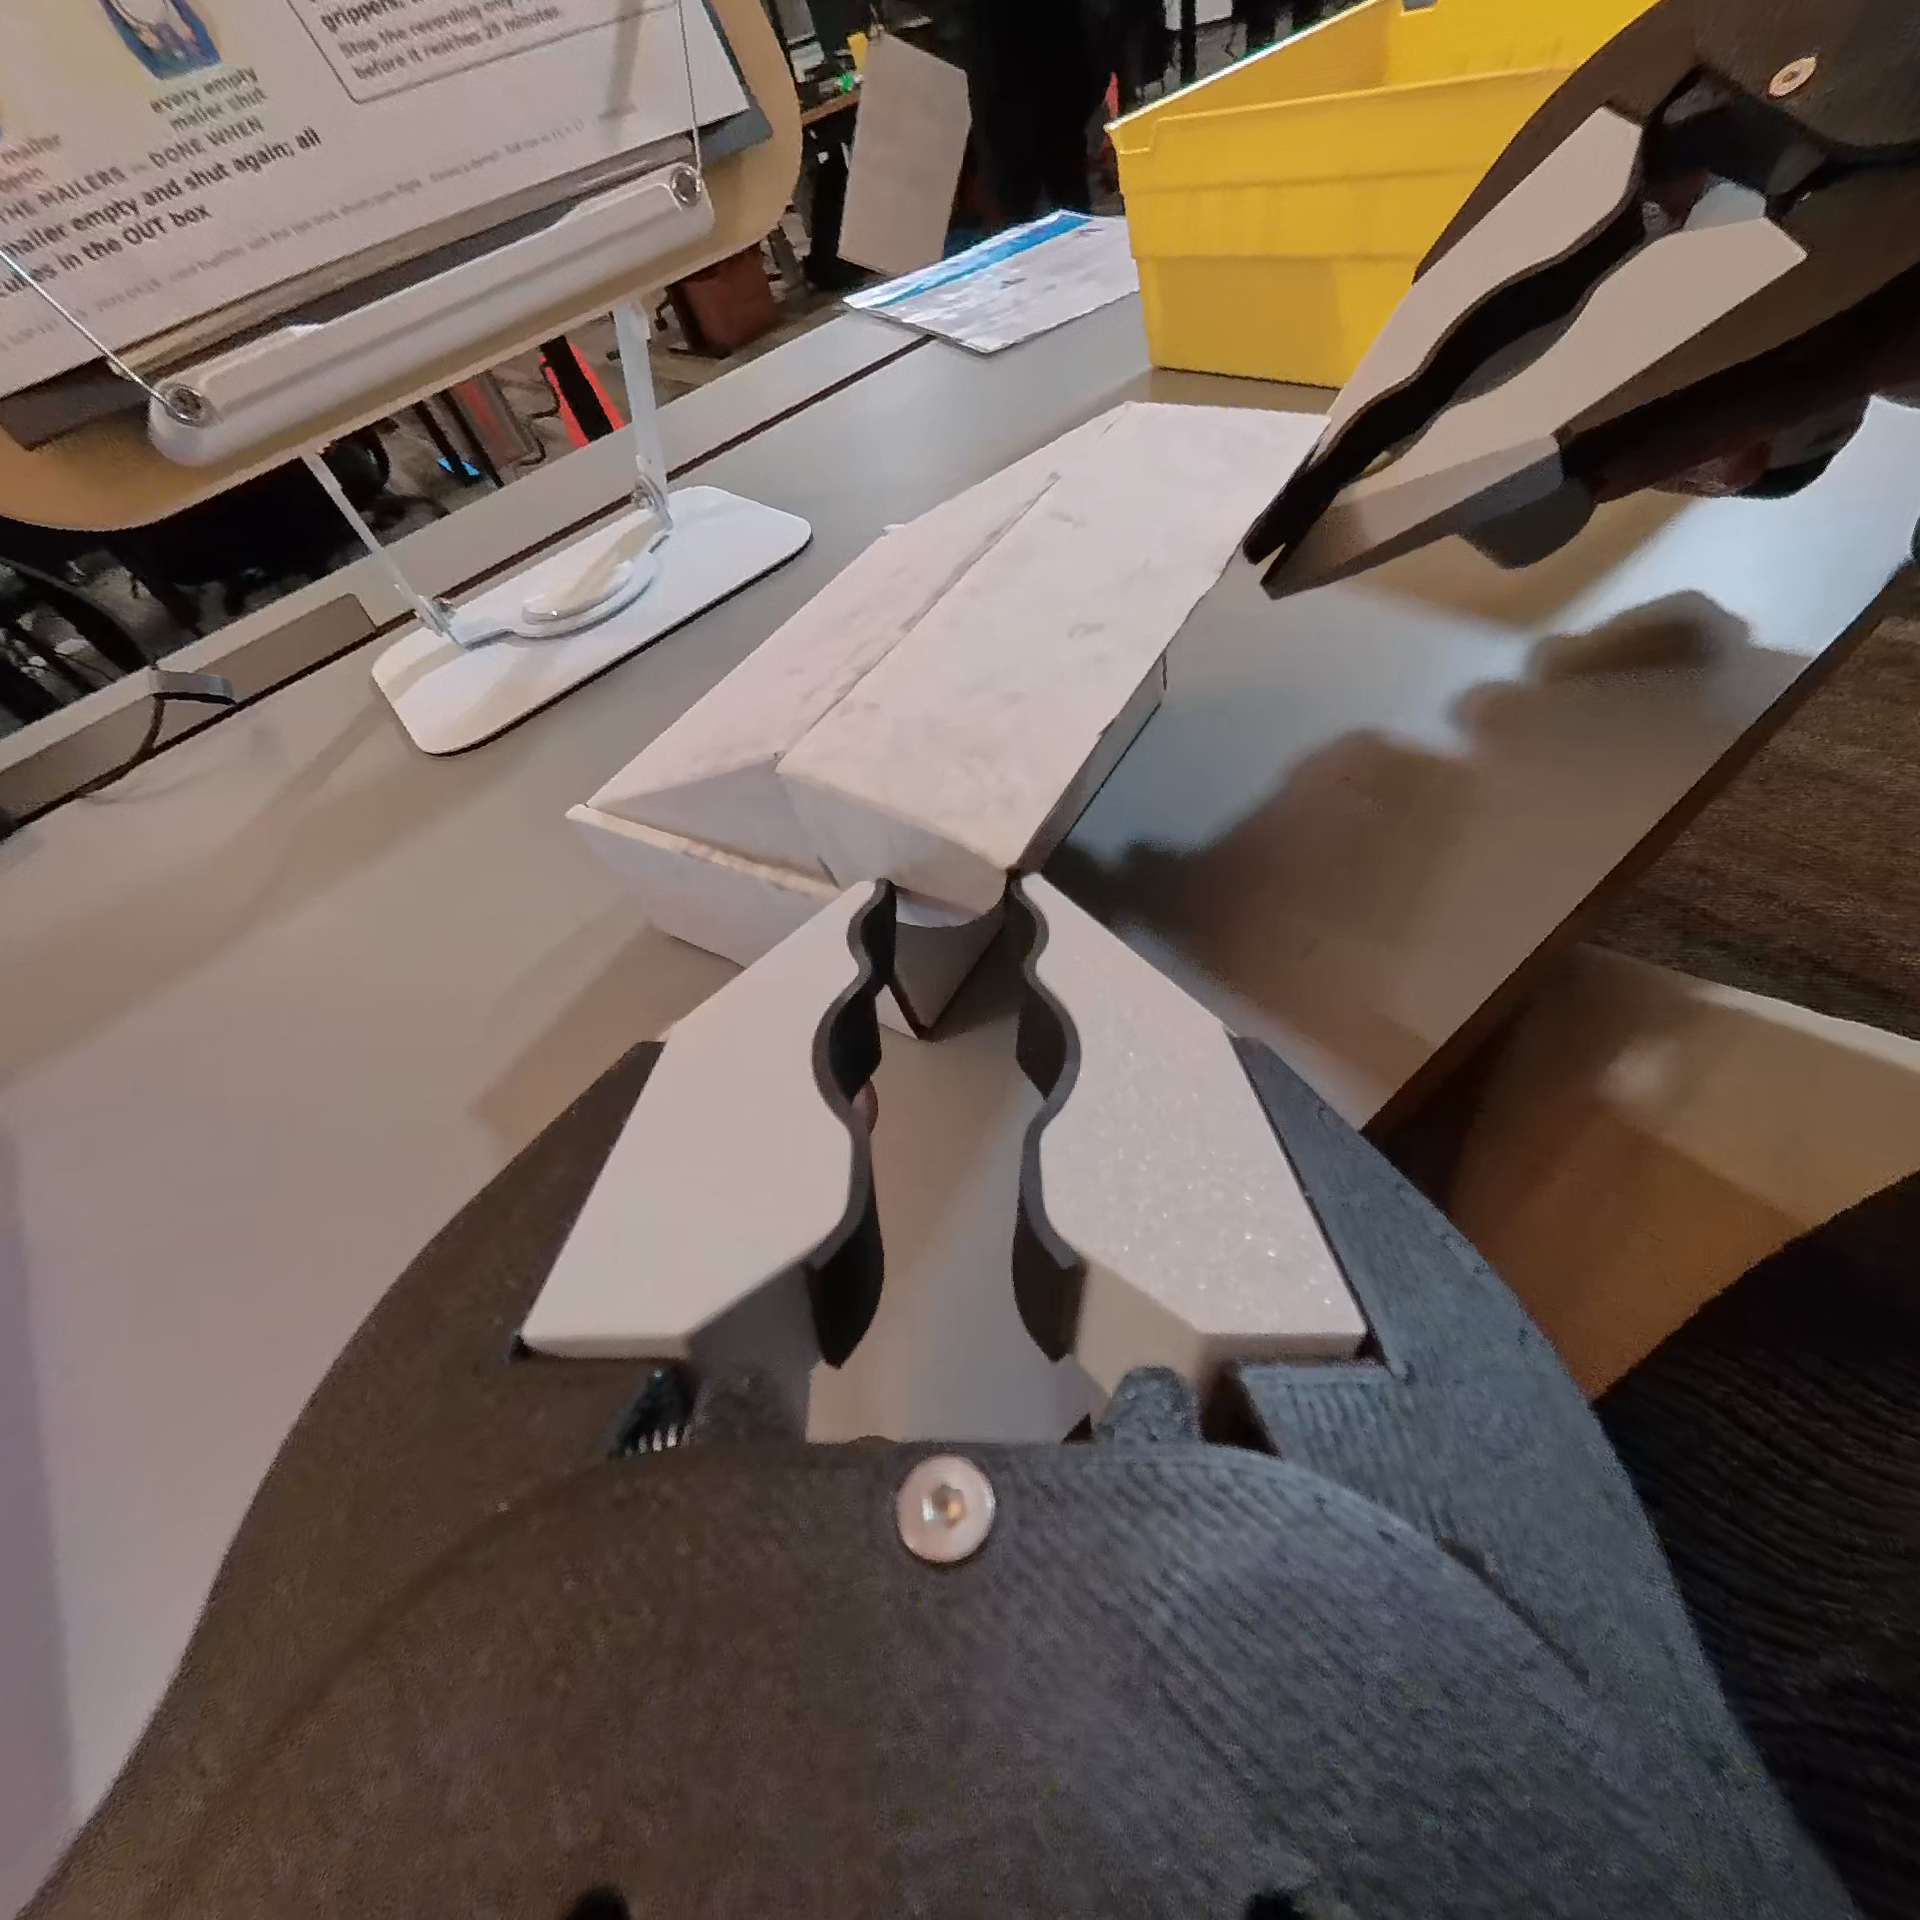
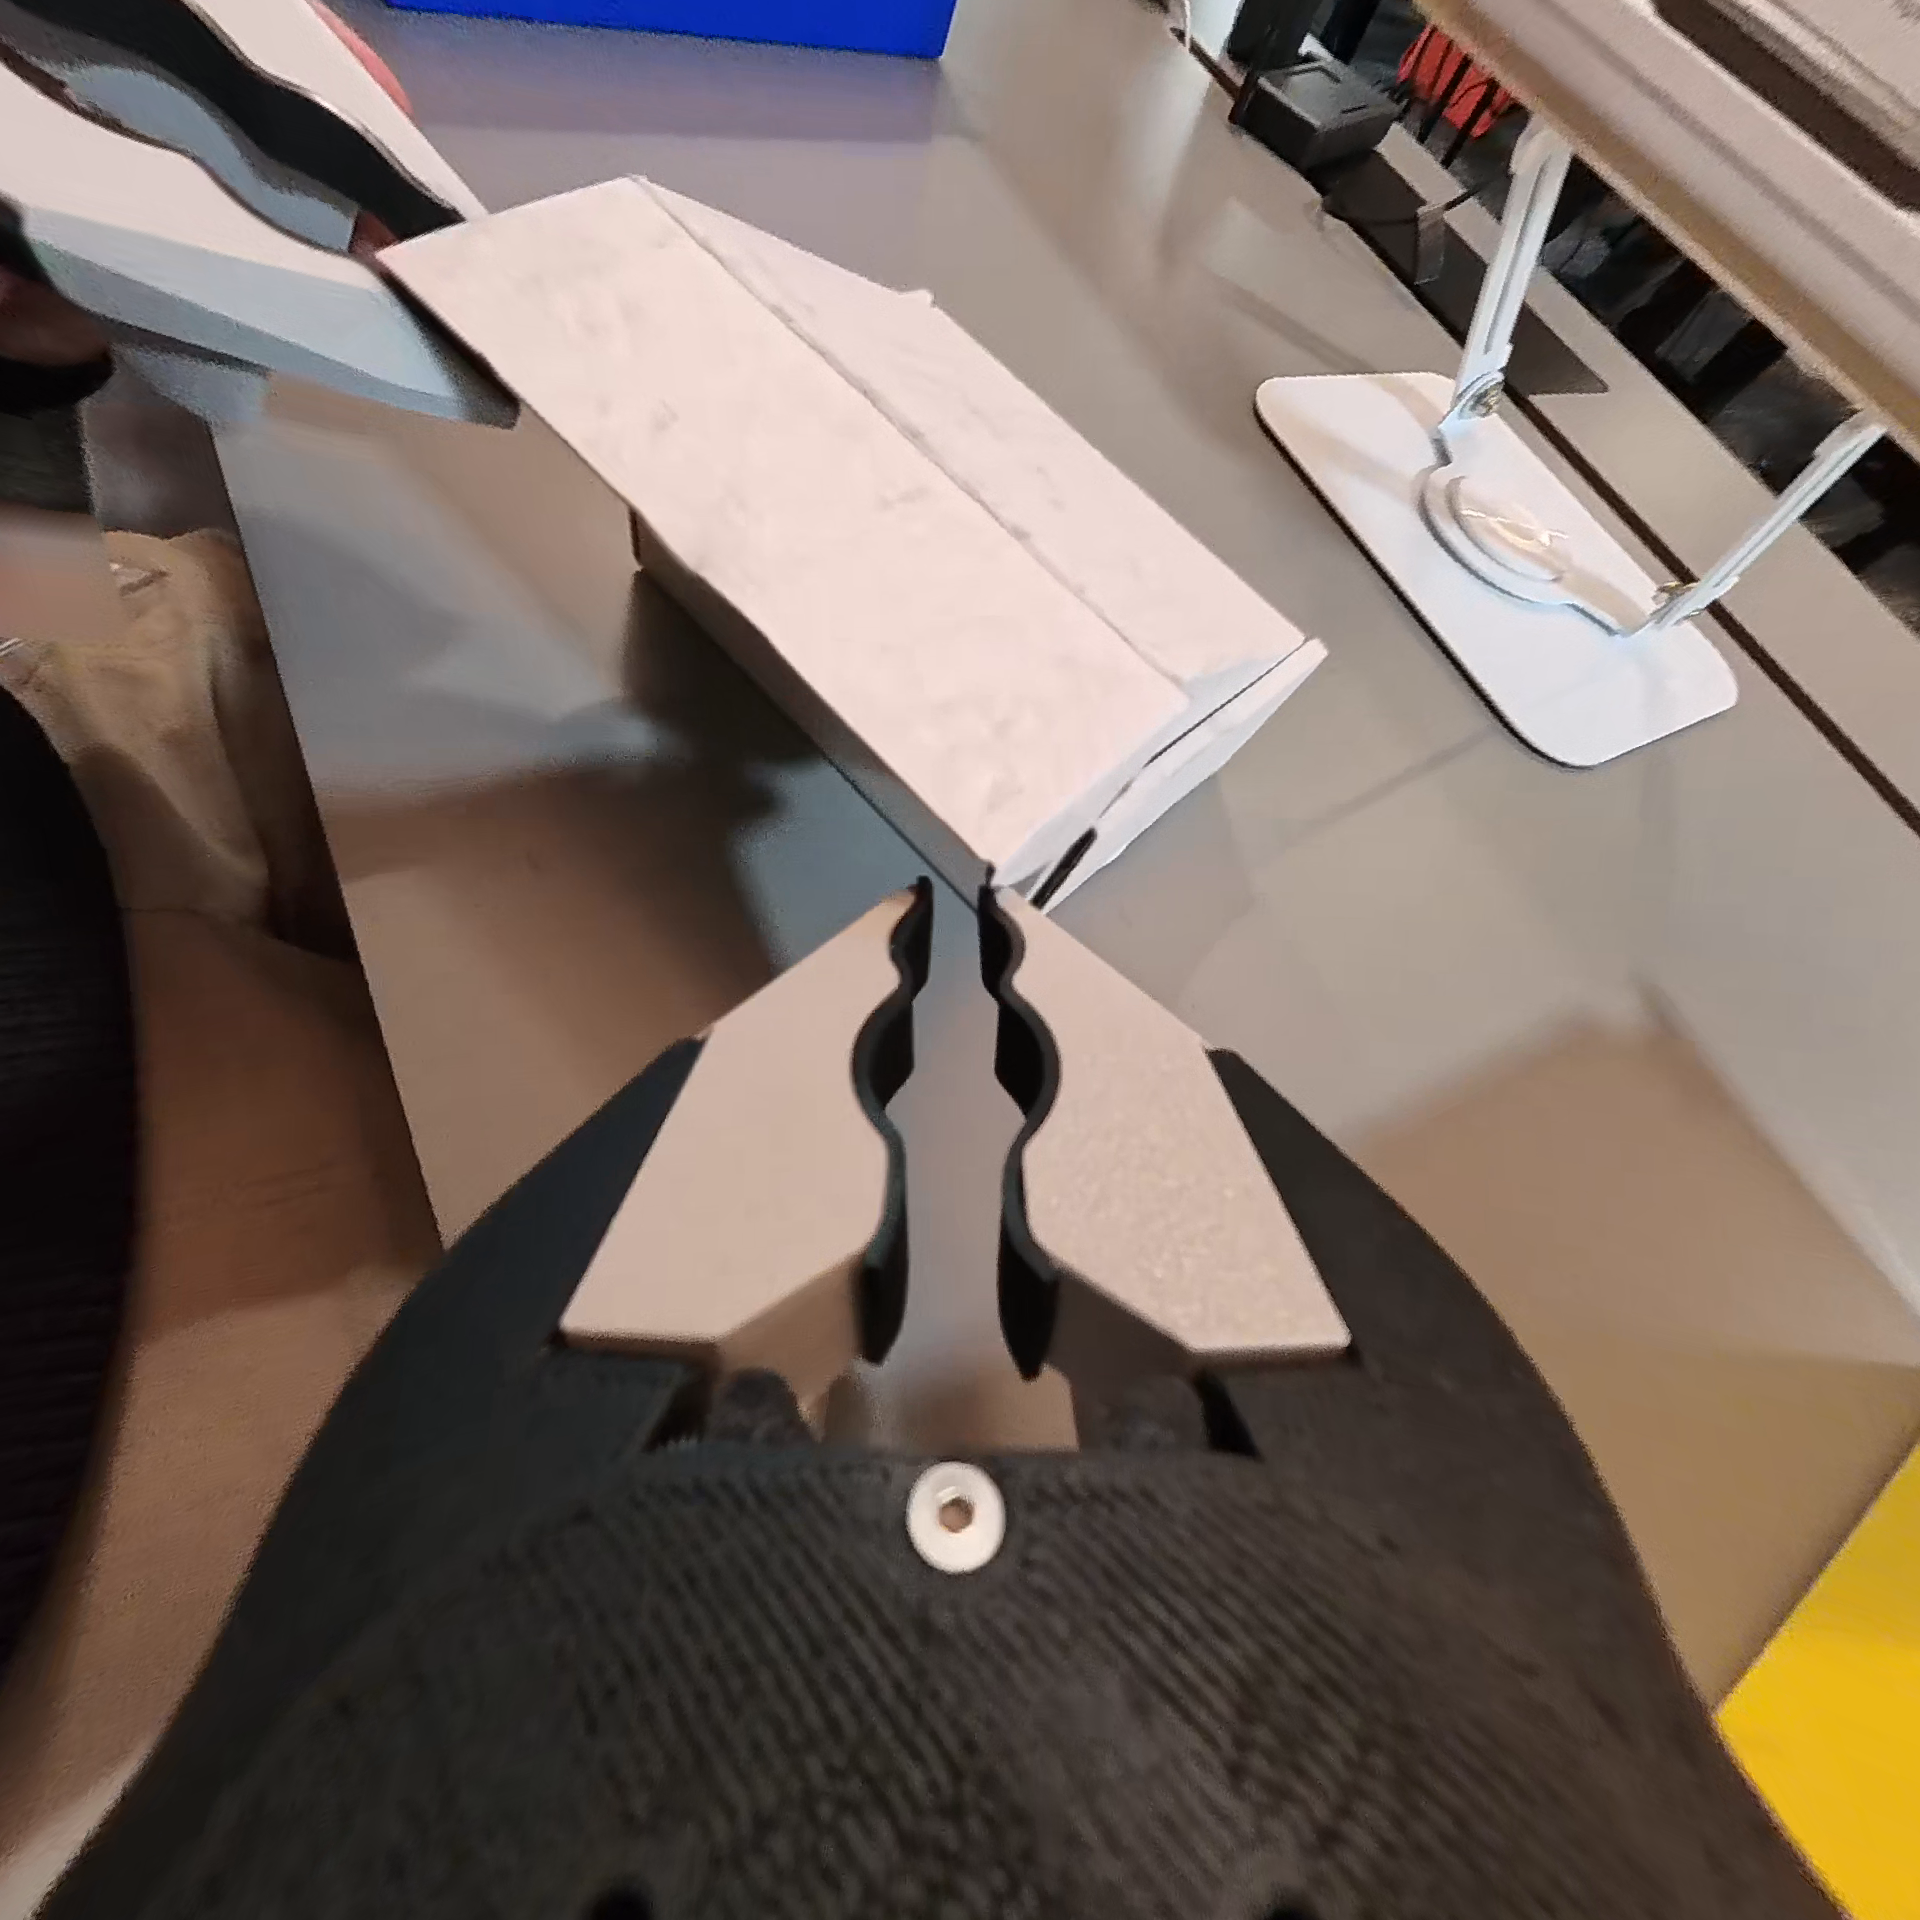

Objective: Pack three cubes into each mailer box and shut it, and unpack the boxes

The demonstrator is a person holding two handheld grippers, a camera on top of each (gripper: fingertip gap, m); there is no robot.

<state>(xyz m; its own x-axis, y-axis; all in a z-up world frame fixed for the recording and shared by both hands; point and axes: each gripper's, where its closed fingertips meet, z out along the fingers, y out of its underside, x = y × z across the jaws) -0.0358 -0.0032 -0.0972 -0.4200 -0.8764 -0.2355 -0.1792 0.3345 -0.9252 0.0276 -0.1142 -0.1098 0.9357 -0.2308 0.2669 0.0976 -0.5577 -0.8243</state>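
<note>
A white mailer box [image 1: 935,644] lies on the grey table [image 1: 260,987], its lid raised a little above the tray. My left gripper [image 1: 951,899] holds the near corner of the lid's front flap, with a folded side tab between its fingers. My right gripper [image 1: 1270,561] pinches the far corner of the same flap, its fingers nearly together. In the right wrist view the box [image 2: 831,499] runs away from my right gripper [image 2: 954,896], and the left gripper [image 2: 416,270] is at the far corner. No cubes are in view.
A yellow bin [image 1: 1299,208] stands behind the box and shows at the lower right in the right wrist view [image 2: 1849,1714]. A blue bin [image 2: 675,21] is at the far side. A white document stand [image 1: 592,613] [image 2: 1507,582] holds an instruction sheet. The table's front edge [image 1: 1621,883] is close by. Left tips to right tips: about 15 cm.
</note>
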